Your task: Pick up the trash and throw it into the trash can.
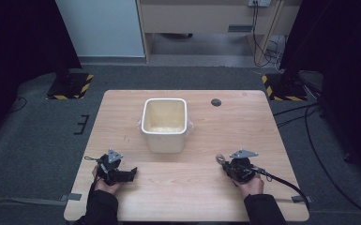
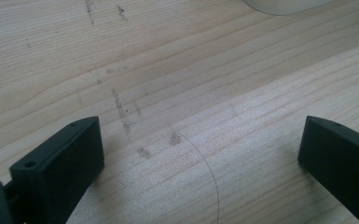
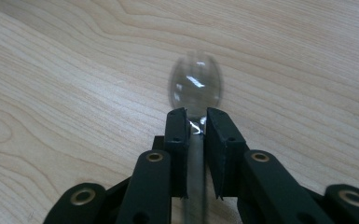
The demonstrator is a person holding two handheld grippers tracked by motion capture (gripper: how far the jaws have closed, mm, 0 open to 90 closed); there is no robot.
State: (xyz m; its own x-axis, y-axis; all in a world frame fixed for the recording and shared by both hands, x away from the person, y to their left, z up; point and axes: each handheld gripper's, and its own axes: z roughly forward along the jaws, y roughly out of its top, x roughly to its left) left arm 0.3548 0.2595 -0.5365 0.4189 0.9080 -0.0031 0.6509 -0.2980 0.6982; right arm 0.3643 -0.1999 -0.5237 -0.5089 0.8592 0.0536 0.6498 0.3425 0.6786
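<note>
A white square tub (image 1: 164,123) stands on the wooden table (image 1: 244,126), a little behind its middle. My right gripper (image 3: 196,122) is shut on the neck of a metal spoon (image 3: 196,86), whose bowl sticks out past the jaws just above the wood. In the high view that gripper (image 1: 224,164) rests at the front right with the spoon (image 1: 219,159) pointing left. My left gripper (image 1: 132,174) lies at the front left, open, its black fingers (image 2: 60,163) spread wide over bare wood. A corner of the tub (image 2: 284,4) peeks in at the top of the left gripper view.
A dark round hole (image 1: 216,102) sits in the table near its back right. Cables (image 1: 309,136) trail over the grey floor to the right. Yellow-black striped stand bases (image 1: 70,86) flank the table's far corners.
</note>
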